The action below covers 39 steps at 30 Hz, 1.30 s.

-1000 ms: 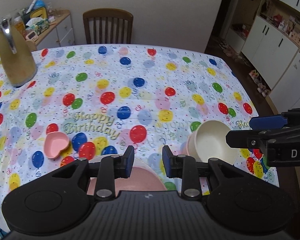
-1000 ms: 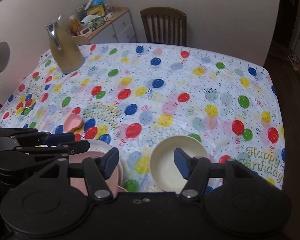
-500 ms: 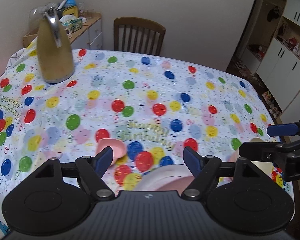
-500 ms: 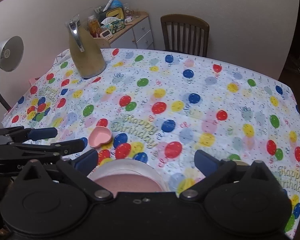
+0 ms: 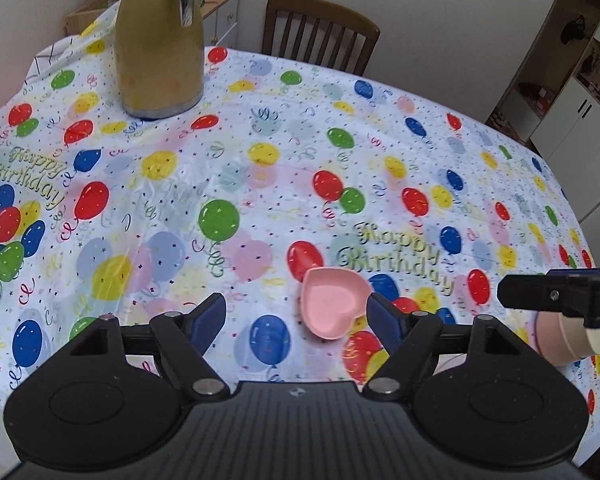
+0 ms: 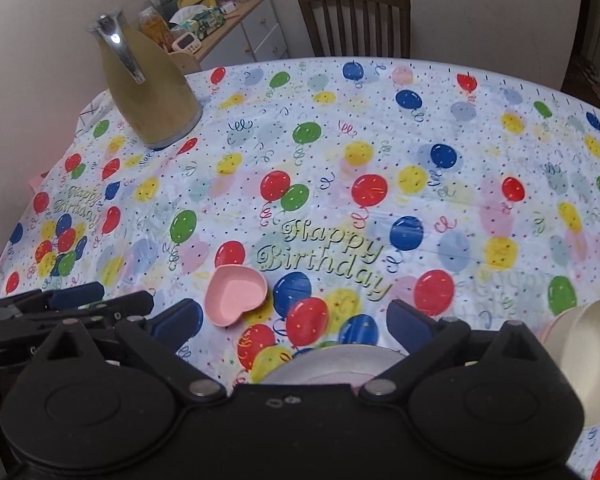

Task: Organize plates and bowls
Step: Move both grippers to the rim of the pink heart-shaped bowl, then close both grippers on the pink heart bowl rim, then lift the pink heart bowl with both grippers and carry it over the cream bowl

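A small pink heart-shaped dish (image 5: pixel 332 302) (image 6: pixel 236 294) lies on the balloon tablecloth (image 5: pixel 260 160). My left gripper (image 5: pixel 296 318) is open above the cloth, and the dish sits just ahead of its right finger without touching it. My right gripper (image 6: pixel 294 320) is wide open, its jaws closing slightly, the pads pressing on nothing. The rim of a pale plate (image 6: pixel 332 364) with pink inside shows below and between its fingers. A cream bowl in a pink one (image 6: pixel 588 344) (image 5: pixel 568 336) stands at the right. Each gripper shows in the other's view: right gripper (image 5: pixel 560 292), left gripper (image 6: pixel 72 300).
A tall gold jug (image 5: pixel 160 40) (image 6: pixel 148 96) stands at the far left of the table. A wooden chair (image 5: pixel 320 32) (image 6: pixel 356 20) sits behind the far edge. A cluttered side cabinet (image 6: pixel 228 28) is against the wall, cupboards (image 5: pixel 580 100) at right.
Both grippers have swept left over the table and sunk a little, and both opened wider. The heart dish now lies close ahead; the cream bowl has slipped to the right edge of view.
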Tool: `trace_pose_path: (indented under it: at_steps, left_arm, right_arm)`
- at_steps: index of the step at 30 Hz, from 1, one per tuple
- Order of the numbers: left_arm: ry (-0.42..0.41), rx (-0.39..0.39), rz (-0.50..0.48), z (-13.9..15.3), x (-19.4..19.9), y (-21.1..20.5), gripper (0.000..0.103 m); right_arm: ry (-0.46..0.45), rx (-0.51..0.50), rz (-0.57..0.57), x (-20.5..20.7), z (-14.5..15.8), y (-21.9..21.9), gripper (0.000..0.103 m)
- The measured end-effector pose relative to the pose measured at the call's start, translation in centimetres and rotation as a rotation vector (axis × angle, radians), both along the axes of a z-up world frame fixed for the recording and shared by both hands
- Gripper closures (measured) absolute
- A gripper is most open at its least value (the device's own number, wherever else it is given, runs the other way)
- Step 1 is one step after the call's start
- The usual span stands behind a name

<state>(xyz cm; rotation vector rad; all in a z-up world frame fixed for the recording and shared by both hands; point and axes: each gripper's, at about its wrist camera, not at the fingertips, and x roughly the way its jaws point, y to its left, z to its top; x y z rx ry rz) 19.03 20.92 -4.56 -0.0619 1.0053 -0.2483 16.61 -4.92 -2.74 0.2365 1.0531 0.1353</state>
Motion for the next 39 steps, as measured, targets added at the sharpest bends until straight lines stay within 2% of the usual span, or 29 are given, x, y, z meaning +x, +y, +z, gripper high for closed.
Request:
trace_pose_path:
  at_steps: [6, 11, 18, 23, 25, 28, 31, 39]
  left_arm:
    - [0.051, -0.015, -0.018, -3.3, 1.7, 0.9, 0.026]
    - [0.087, -0.024, -0.040, -5.6, 2.6, 0.5, 0.026]
    - [0.096, -0.041, -0.049, -7.5, 3.1, -0.5, 0.026]
    - [0.098, -0.052, -0.045, -8.3, 3.2, -0.9, 0.028]
    - [0.106, -0.055, -0.052, -8.5, 3.2, -1.1, 0.045]
    - [0.110, -0.060, -0.050, -8.8, 3.1, -1.3, 0.060]
    - [0.115, -0.083, -0.055, -9.0, 3.3, -1.4, 0.070]
    - [0.148, -0.128, -0.026, -9.6, 4.0, -1.4, 0.086]
  right_arm:
    - [0.048, -0.016, -0.031, 2.3, -2.5, 1.9, 0.009]
    - [0.090, -0.033, -0.035, 4.2, -4.8, 3.1, 0.020]
    - [0.154, -0.041, -0.039, 6.0, -7.8, 4.3, 0.031]
    - [0.183, -0.038, -0.044, 6.8, -9.1, 4.6, 0.047]
    - [0.192, -0.031, -0.044, 6.9, -9.5, 4.7, 0.056]
    - [0.194, -0.021, -0.034, 7.1, -9.9, 5.1, 0.068]
    - [0.196, -0.010, -0.028, 7.3, -10.2, 5.5, 0.076]
    - [0.197, 0.000, -0.016, 7.5, -10.8, 6.3, 0.094]
